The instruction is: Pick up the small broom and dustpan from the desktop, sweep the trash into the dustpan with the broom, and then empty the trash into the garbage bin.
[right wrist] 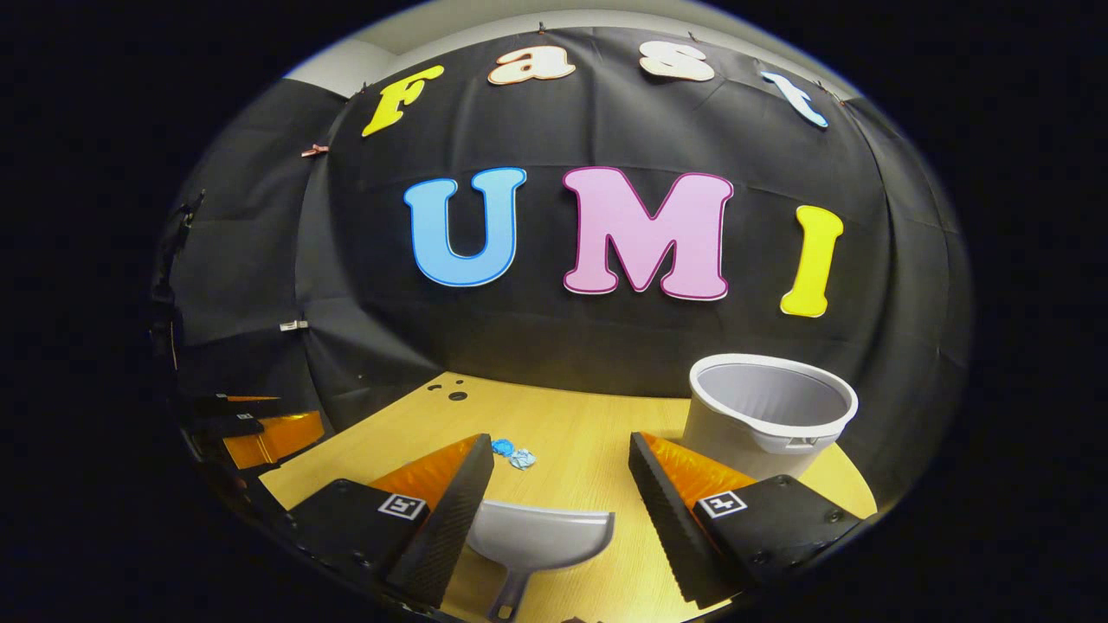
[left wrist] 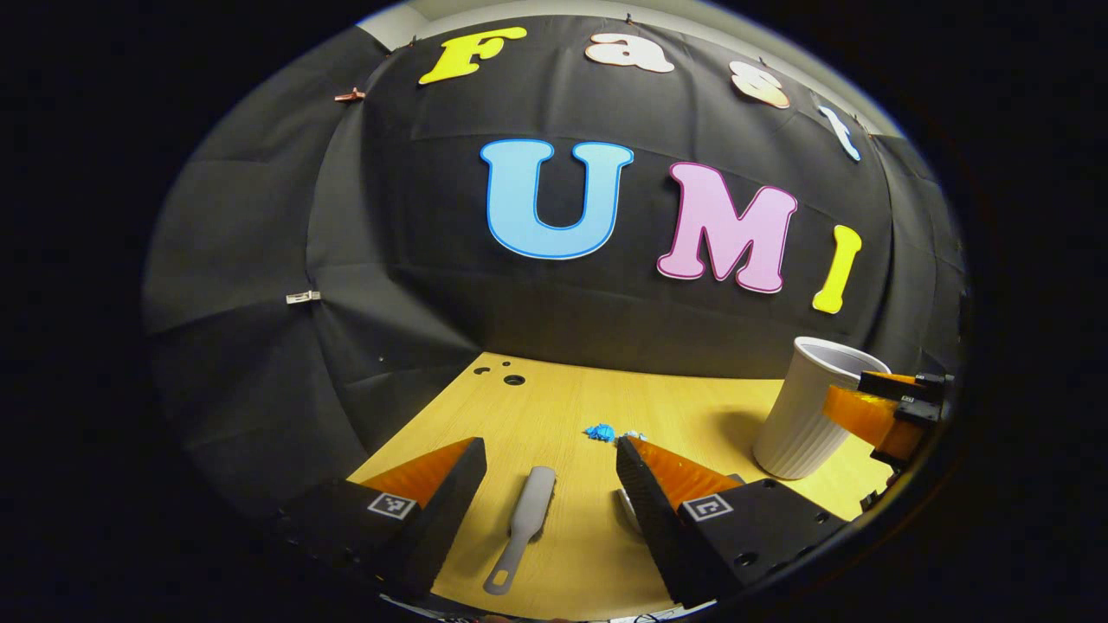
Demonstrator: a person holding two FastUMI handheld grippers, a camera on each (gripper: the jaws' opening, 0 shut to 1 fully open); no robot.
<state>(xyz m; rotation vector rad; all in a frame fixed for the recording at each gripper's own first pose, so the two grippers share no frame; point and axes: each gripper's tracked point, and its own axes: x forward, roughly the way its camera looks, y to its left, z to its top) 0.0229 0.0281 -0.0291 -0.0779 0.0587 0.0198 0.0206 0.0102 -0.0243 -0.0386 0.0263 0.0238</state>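
Observation:
A pale grey small broom [left wrist: 525,522] lies flat on the wooden desktop [left wrist: 692,407], its handle pointing toward me. It rests between the spread fingers of my left gripper [left wrist: 550,446], which is open and above it. Blue crumpled trash [left wrist: 599,432] sits just beyond the fingertips. In the right gripper view, a grey dustpan [right wrist: 544,535] lies on the desktop [right wrist: 589,424] between the fingers of my right gripper [right wrist: 562,441], which is open with no contact visible. The trash [right wrist: 512,452] lies ahead and to the left. A white ribbed garbage bin [right wrist: 765,415] stands to the right.
In the left gripper view the bin [left wrist: 809,408] stands at the right, with the right gripper [left wrist: 892,407] beside it. The left gripper [right wrist: 255,428] shows at the far left of the right gripper view. Small dark holes [left wrist: 512,379] mark the desktop's far corner.

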